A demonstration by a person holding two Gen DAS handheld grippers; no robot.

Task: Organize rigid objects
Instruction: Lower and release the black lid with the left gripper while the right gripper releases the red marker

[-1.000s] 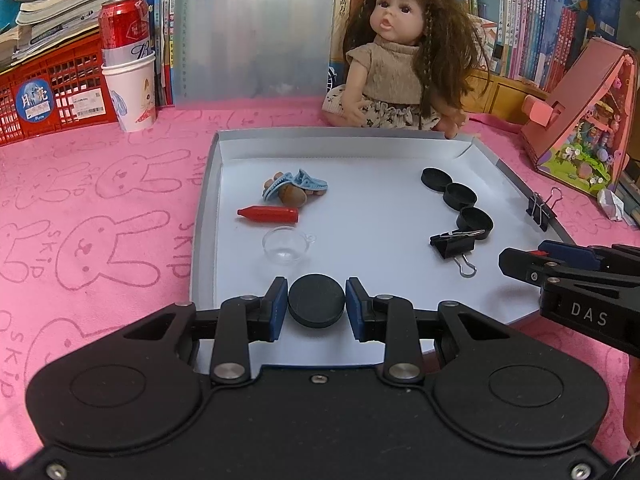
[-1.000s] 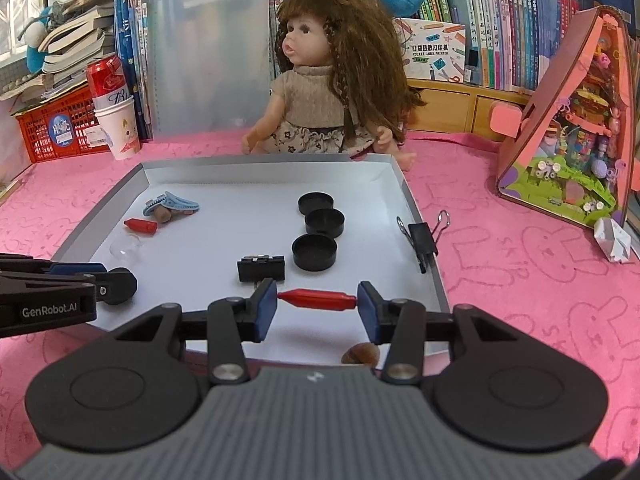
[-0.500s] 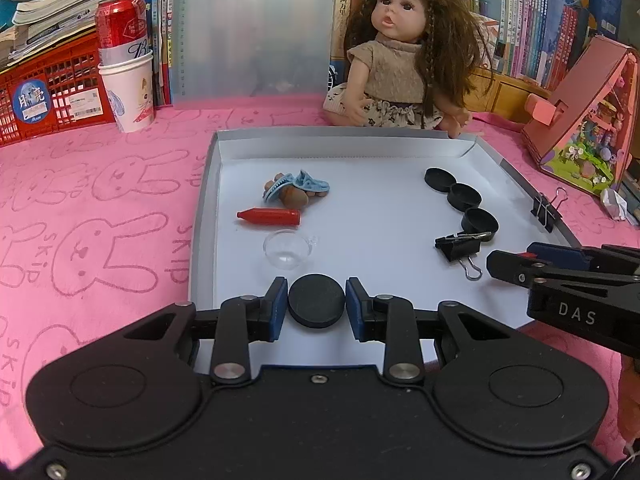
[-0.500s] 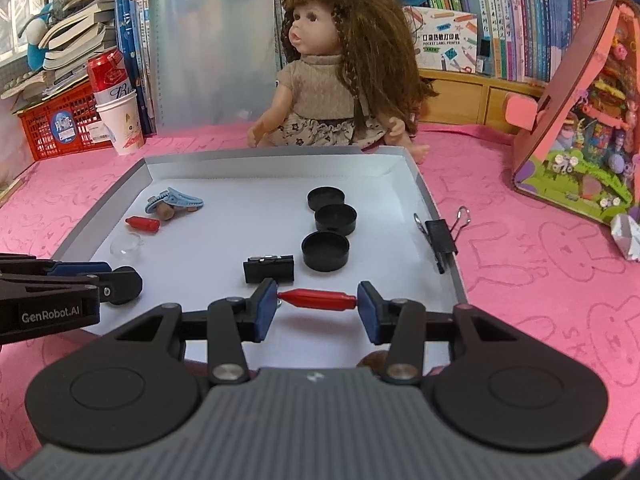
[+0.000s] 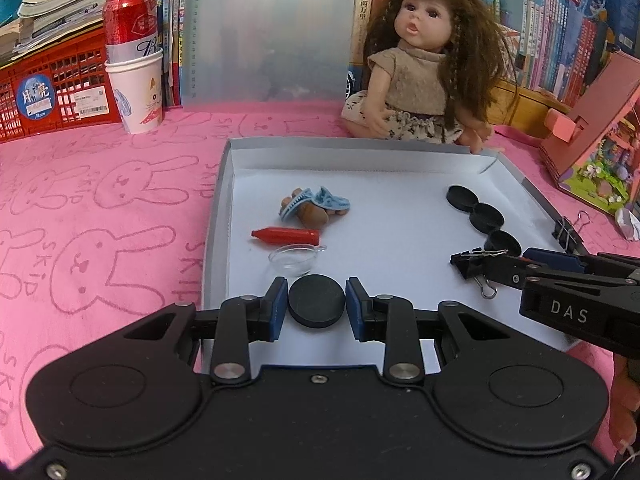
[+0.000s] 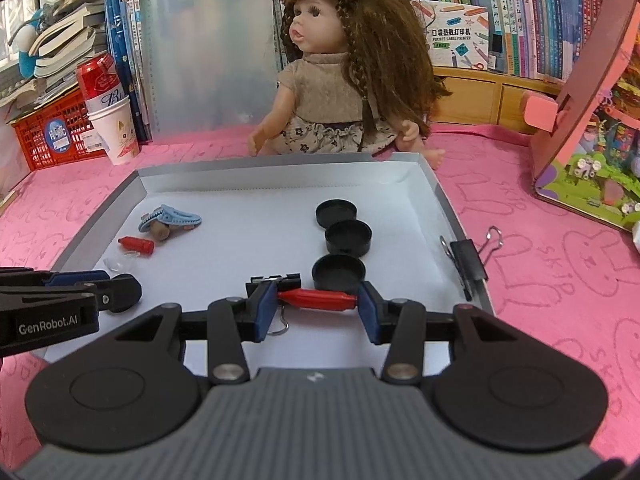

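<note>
My left gripper [image 5: 316,300] is shut on a black round cap [image 5: 316,308], held low over the near edge of the white tray [image 5: 216,216]. My right gripper [image 6: 317,300] is shut on a red crayon-shaped piece [image 6: 320,298] by its two ends, just in front of a black binder clip [image 6: 274,280] and the nearest of three black caps [image 6: 339,270] standing in a row. At the tray's left lie a second red piece [image 5: 286,236], a clear small cup [image 5: 294,261] and a blue hair clip [image 5: 316,202] over a brown object.
Another binder clip [image 6: 468,260] sits on the tray's right rim [image 6: 448,208]. A doll [image 6: 340,92] sits behind the tray. A red can in a paper cup [image 5: 136,80] and a red basket [image 5: 52,92] stand at back left, a pink toy house [image 6: 592,120] at right.
My right gripper has moved forward over the tray with the red piece, closer to the binder clip and black caps. The left gripper has kept still with its cap.
</note>
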